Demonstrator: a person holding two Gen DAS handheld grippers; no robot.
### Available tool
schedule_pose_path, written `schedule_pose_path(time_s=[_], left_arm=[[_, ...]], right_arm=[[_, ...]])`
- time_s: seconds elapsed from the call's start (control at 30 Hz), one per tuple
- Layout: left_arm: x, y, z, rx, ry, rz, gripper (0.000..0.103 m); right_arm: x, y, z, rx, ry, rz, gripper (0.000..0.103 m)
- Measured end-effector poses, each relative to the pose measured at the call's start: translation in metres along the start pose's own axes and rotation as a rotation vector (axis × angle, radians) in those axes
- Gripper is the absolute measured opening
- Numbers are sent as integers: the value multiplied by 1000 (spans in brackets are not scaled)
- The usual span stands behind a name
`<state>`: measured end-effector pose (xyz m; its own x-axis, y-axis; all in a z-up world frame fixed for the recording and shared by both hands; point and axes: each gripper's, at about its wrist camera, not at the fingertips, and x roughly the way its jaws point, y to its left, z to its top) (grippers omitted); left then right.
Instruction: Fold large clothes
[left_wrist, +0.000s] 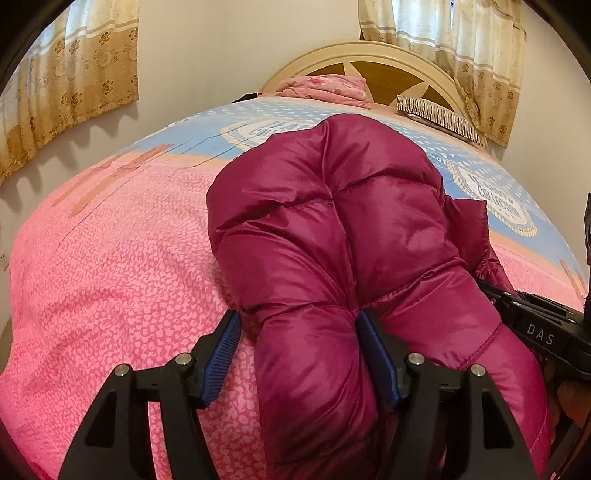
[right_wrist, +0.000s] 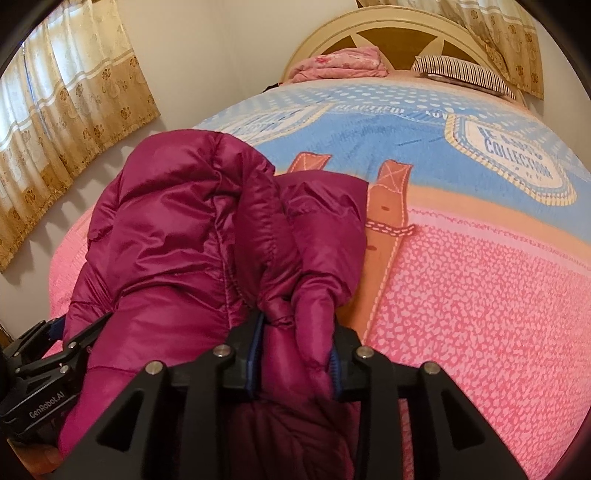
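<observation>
A magenta puffer jacket lies bunched on the bed; it also shows in the right wrist view. My left gripper has its blue-padded jaws wide apart, with a thick padded fold of the jacket lying between them; the left pad stands clear of the fabric. My right gripper is shut on a bunched edge of the jacket. The right gripper's body shows at the right of the left wrist view, and the left gripper's body at the lower left of the right wrist view.
The bed has a pink and blue patterned cover, a cream headboard, a folded pink blanket and a striped pillow at its head. Beige curtains hang on the walls behind.
</observation>
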<state>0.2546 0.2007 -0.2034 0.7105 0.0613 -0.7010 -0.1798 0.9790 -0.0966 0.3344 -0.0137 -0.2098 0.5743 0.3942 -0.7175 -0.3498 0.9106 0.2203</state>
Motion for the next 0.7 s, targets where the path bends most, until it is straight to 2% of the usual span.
schedule_pose_path(time_s=[0.23,0.27,0.37,0.4,0.6,0.7], left_arm=[[-15,4,1,10,23,14,68],[-21,4,2,16,16,18,68],[-52,5,6,19,-36,5,68],[-67,6,7,16,-62,-4,68],[-138,7,10,40,-179,-37,68],[-159,3,14,45,-208,-55,68]], right_arm=[[-7,0,5,-5,1,-15,38],[-14,1,7,-5,-6,-22,43],[-43,4,12,2,-66,-16,71],[-57,6,12,-2,-98,-15,73],[-125,22,4,-44,-205,-25,74],[-147,30,-6,-54,-231,-22,75]])
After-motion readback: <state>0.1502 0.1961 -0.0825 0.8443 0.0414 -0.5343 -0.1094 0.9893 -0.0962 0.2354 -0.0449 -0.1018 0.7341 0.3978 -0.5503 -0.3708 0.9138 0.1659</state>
